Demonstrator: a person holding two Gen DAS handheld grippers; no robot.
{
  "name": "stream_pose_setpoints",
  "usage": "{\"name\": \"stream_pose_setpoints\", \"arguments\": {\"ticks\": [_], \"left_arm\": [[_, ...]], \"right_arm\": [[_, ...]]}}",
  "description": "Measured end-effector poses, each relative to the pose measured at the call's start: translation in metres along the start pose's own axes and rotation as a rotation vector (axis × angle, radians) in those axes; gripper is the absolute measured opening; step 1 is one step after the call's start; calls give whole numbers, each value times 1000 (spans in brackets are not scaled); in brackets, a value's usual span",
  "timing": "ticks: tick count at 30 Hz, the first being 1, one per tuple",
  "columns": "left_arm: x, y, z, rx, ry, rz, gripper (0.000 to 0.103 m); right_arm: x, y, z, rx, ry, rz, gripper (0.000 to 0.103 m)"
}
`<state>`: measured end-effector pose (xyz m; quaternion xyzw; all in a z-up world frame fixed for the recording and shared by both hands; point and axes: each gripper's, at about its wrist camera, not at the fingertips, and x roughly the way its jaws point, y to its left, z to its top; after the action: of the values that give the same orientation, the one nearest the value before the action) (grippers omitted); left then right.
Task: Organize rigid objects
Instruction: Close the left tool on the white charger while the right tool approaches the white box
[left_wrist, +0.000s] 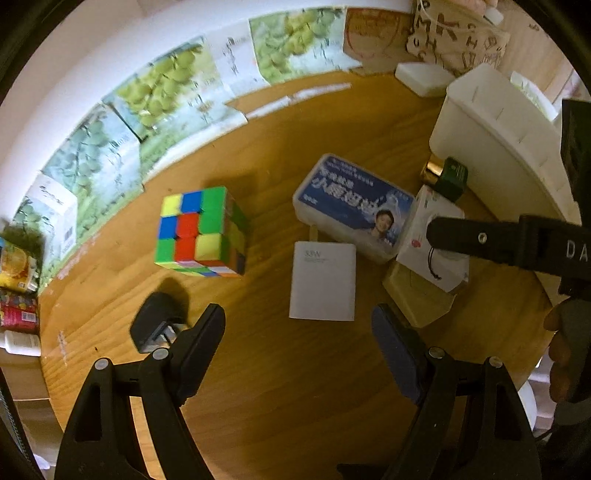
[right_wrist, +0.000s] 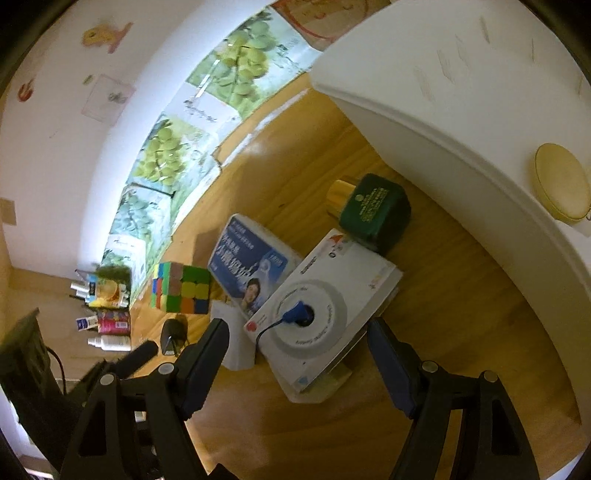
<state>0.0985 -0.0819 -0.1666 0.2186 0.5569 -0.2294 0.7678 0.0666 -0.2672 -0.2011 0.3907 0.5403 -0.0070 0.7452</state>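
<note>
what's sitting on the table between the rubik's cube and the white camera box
In the left wrist view, between the Rubik's cube and the white camera box lie the blue-labelled box and a flat white charger.

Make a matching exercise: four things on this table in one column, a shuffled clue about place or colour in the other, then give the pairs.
Things:
1. puzzle cube
2. green bottle
3. round yellow case
4. black plug

Clues:
A. lies inside the white bin
B. gold cap, lying on its side beside the bin
C. many-coloured squares, alone on bare wood
D. dark, next to the left gripper

Pairs: 1-C, 2-B, 3-A, 4-D
</note>
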Motion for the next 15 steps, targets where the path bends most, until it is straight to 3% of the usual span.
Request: {"name": "stream_pose_setpoints", "arguments": {"ticks": [6,15], "left_arm": [[15,-6,5,10,55,-12,84],[35,-13,11,18,117,-20,84]], "right_arm": [[12,-2,2,4,64,-60,78],[13,3,7,-26,53,-93,78]]}}
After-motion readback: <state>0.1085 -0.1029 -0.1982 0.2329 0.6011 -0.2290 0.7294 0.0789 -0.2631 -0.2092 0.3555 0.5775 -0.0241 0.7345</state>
